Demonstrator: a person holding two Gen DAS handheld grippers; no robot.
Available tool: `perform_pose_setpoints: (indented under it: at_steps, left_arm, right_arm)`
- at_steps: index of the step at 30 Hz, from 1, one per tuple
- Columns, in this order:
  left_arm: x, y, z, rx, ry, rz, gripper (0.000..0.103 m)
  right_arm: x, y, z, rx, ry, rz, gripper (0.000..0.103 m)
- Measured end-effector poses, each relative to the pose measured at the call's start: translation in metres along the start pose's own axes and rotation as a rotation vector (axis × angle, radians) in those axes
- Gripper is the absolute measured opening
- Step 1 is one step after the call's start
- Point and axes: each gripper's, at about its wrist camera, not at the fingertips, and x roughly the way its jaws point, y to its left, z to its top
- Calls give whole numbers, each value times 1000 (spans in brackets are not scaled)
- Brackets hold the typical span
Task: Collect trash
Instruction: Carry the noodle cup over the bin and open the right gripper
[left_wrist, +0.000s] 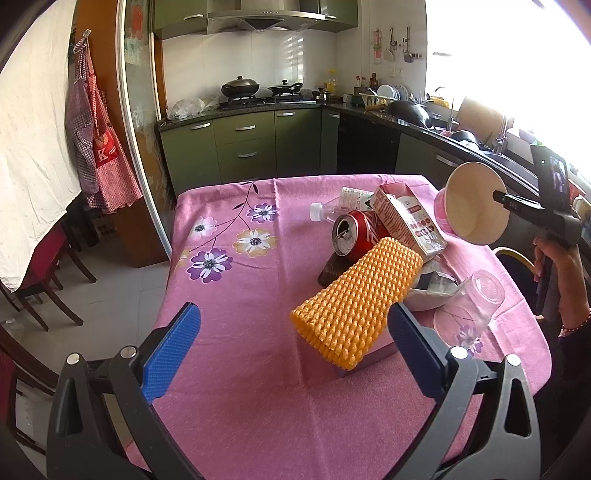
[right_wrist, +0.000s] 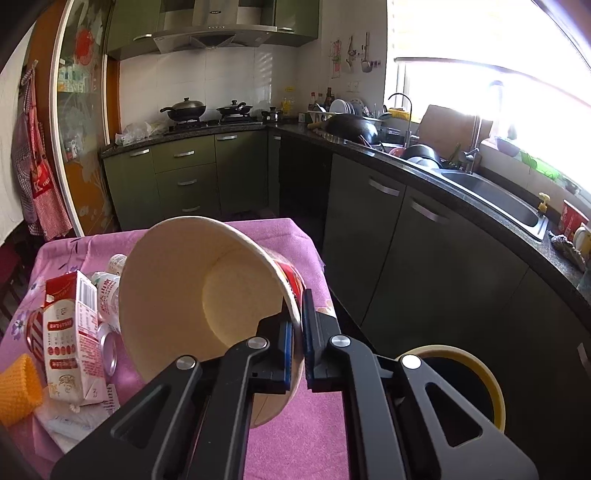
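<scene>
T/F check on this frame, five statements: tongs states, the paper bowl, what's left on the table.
1. The right tongs pinch the wall of the paper bowl. True.
2. The left tongs are shut on the soda can. False: they are open and hold nothing.
3. The paper bowl rests flat on the pink tablecloth. False: it is held tilted in the air.
4. The soda can lies on its side. True.
5. The clear plastic cup stands upright. False: it lies tipped over.
</scene>
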Motion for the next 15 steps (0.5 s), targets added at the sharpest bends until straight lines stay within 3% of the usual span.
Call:
perform_pose_setpoints:
  at_steps: [6, 15]
  left_arm:
    - [-4, 1, 2, 18, -8, -7, 96]
    - [1, -9, 12, 26, -24, -29, 96]
  right_arm:
    - [-42, -71, -5, 58, 65, 5, 6]
    - [-37, -191, -40, 178, 319, -83, 6]
